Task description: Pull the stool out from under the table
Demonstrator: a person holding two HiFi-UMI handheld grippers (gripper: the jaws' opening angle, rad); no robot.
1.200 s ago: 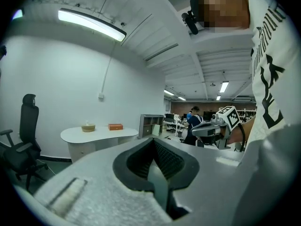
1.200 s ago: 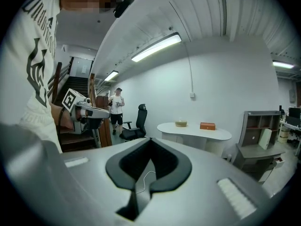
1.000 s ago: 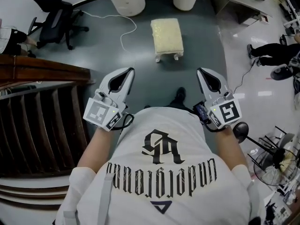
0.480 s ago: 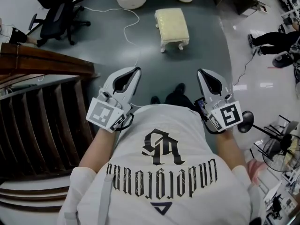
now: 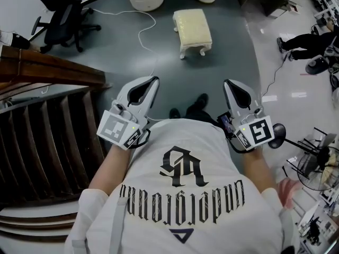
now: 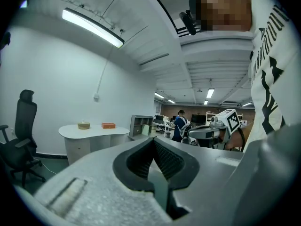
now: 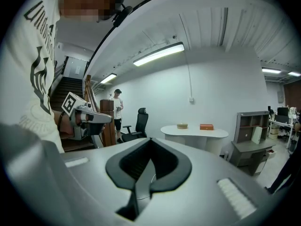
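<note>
Your left gripper [image 5: 150, 81] and right gripper [image 5: 229, 83] are both fully closed, nothing in either. Stool [image 5: 193, 27] stands on open floor [image 5: 180, 70] ahead, well apart from both.

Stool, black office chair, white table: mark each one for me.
stool [image 5: 192, 26]: head view, on its cream cushioned top.
black office chair [image 5: 63, 23]: head view, on its seat.
white table [image 6: 70, 131]: left gripper view, on the bare left end of its top.
</note>
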